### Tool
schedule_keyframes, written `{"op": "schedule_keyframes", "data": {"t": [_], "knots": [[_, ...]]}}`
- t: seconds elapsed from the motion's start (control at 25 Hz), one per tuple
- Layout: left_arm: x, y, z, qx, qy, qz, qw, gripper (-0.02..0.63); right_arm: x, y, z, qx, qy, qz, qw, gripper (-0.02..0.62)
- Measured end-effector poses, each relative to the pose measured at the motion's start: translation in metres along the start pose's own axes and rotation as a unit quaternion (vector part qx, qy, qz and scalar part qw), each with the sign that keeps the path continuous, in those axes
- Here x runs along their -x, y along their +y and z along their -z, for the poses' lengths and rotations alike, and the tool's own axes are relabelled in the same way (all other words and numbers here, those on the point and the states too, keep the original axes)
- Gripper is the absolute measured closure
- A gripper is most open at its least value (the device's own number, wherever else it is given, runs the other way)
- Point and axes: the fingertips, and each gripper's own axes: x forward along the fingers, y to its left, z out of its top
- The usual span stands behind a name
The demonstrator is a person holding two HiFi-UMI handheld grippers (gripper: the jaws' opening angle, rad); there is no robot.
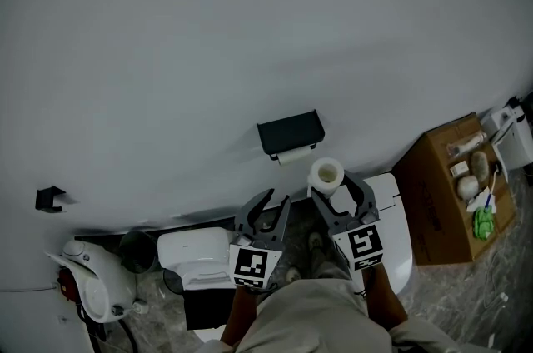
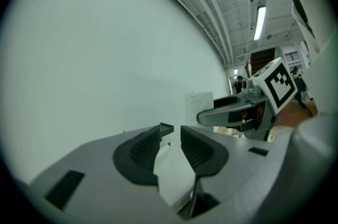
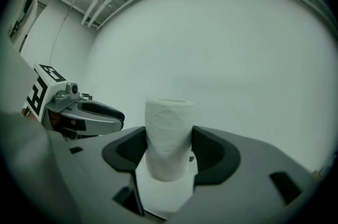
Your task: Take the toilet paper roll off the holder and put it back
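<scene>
**Head view.** Toilet paper roll [image 1: 326, 174]: upright, core hole up, clamped in the right gripper [image 1: 336, 185]. It sits just at 5 o'clock of the black holder [image 1: 290, 131] and is off the holder. A short white piece shows under the holder (bar or paper tail, cannot tell). Left gripper [image 1: 268, 207]: at 7 o'clock of the holder, carrying nothing. Around: cardboard box [image 1: 450, 189] at 3 o'clock, dark bin [image 1: 137, 250] at 8 o'clock, black wall bracket [image 1: 50, 198] at 9 o'clock. The wall [image 1: 208, 27] from 9 to 3 o'clock of the holder is one plain open surface.

**Left gripper view.** Its fingers [image 2: 198, 151] stand a narrow gap apart and grip nothing. A black corner of the holder shows just past the tips at 12 o'clock. The roll and the right gripper lie at 2 o'clock, near. Only this view takes in the ceiling strip light [image 2: 260, 22].

**Right gripper view.** Its fingers [image 3: 211, 154] press both sides of the roll, which rises above them. The left gripper is at 9 o'clock, apart. The holder does not show here.
</scene>
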Motion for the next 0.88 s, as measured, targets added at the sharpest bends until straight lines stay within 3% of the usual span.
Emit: {"op": "schedule_keyframes", "data": {"t": [0.44,0.88], "knots": [[-0.002,0.002,0.0,0.002,-0.004,-0.003,1.0,0.474,-0.005,-0.004,0.002,-0.003,0.008,-0.002,1.0,0.331],[-0.038,0.023,0.002,0.007,0.005,-0.019,0.9998,0.476,-0.048,-0.026,0.006,-0.004,0.022,-0.023,0.999,0.331]]}}
